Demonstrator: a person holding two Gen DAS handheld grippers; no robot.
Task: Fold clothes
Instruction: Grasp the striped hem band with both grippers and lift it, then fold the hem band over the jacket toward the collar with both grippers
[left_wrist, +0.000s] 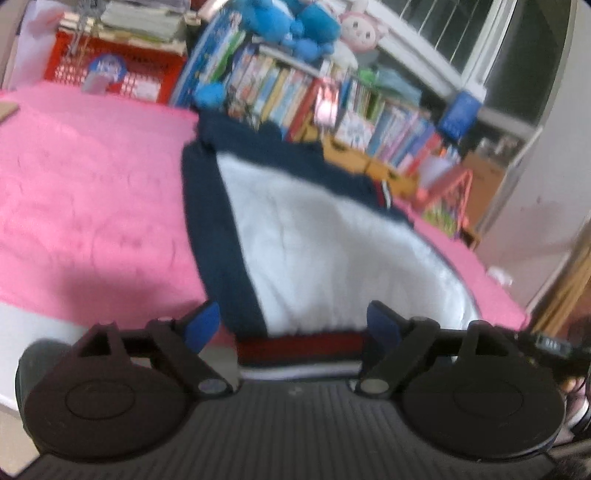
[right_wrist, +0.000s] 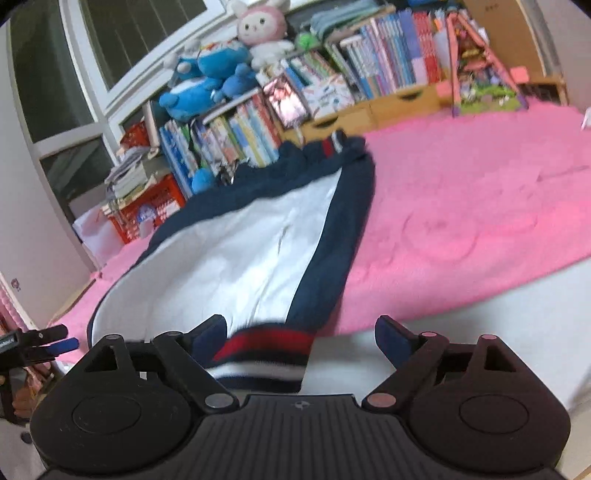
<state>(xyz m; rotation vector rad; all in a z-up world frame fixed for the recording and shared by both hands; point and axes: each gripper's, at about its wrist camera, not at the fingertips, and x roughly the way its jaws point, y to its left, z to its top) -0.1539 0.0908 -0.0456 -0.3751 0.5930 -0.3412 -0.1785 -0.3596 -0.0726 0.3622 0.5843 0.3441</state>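
A navy and white garment (left_wrist: 314, 240) (right_wrist: 240, 258) lies spread flat on a pink blanket (left_wrist: 92, 203) (right_wrist: 461, 203), with its sleeves folded along its sides. Its red, white and navy striped hem (left_wrist: 295, 350) (right_wrist: 266, 350) hangs at the near edge of the bed. My left gripper (left_wrist: 293, 317) is open, and the hem's left part sits between its blue pads without being pressed. My right gripper (right_wrist: 301, 326) is open too, with the hem's right corner near its left finger (right_wrist: 210, 332). Both views are blurred.
A low bookshelf packed with books (left_wrist: 332, 99) (right_wrist: 369, 74) runs along the far side of the bed, with blue and pink plush toys (left_wrist: 295, 26) (right_wrist: 207, 81) on top. A red crate (left_wrist: 122, 70) and a pink toy house (right_wrist: 480, 74) stand at the ends. The white bed side (right_wrist: 480, 314) drops below the blanket.
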